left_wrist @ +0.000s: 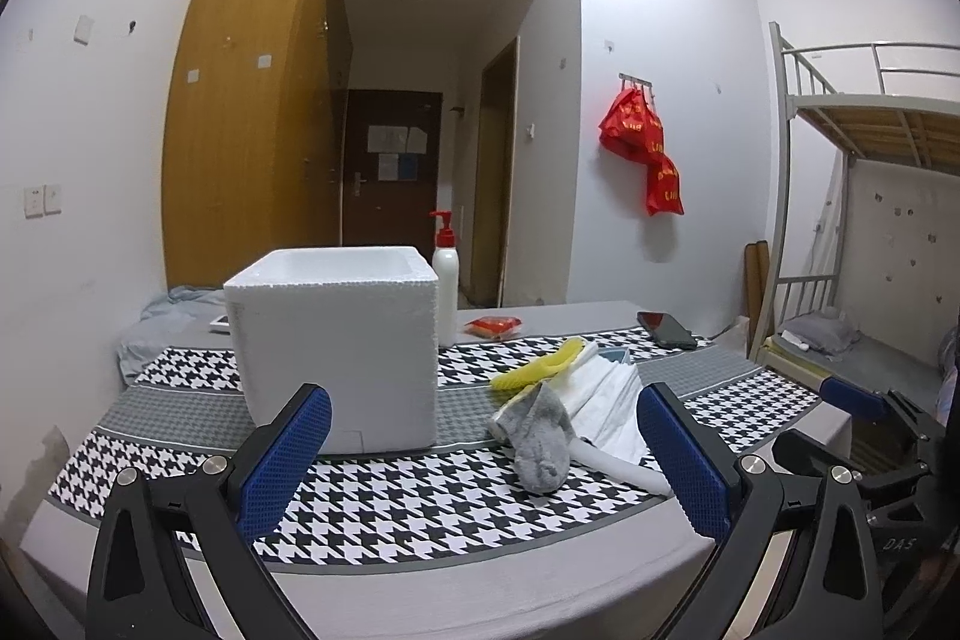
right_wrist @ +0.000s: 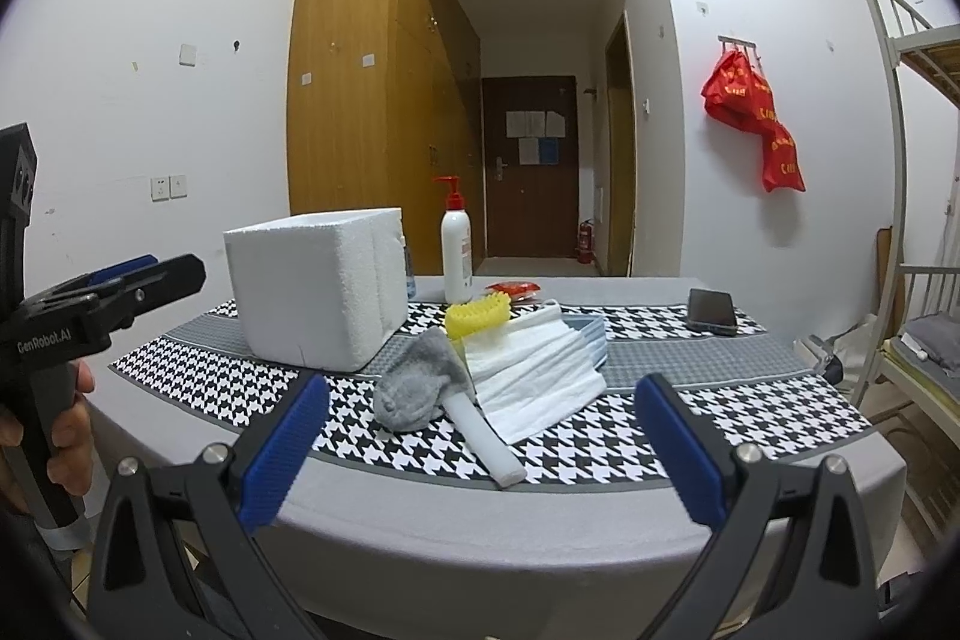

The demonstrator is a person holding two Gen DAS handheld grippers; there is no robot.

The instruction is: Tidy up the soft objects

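A table (right_wrist: 420,514) under a grey cloth with houndstooth bands carries the soft things in a heap near the middle of its near edge. A grey sock (right_wrist: 414,388) lies crumpled at the heap's left, resting on a white roll (right_wrist: 489,445) that points toward the near edge. A folded white towel (right_wrist: 534,370) spreads to the right of the sock, and a yellow brush (right_wrist: 477,316) sits at the heap's far side, partly on the towel. Left of the heap stands an open white foam box (right_wrist: 318,283), upright, just beside the sock. Behind the box, toward the far edge, stands a white pump bottle (right_wrist: 456,256) with a red top, and a red packet (right_wrist: 513,289) lies beside it. A dark phone (right_wrist: 711,310) lies near the far right corner.

The left gripper (left_wrist: 483,466) hovers before the near edge, facing the box and sock, jaws wide apart and empty. The right gripper (right_wrist: 480,451) hovers likewise before the heap, jaws wide apart, gripping nothing. A hand (right_wrist: 66,430) holds the left gripper's handle in the right view.
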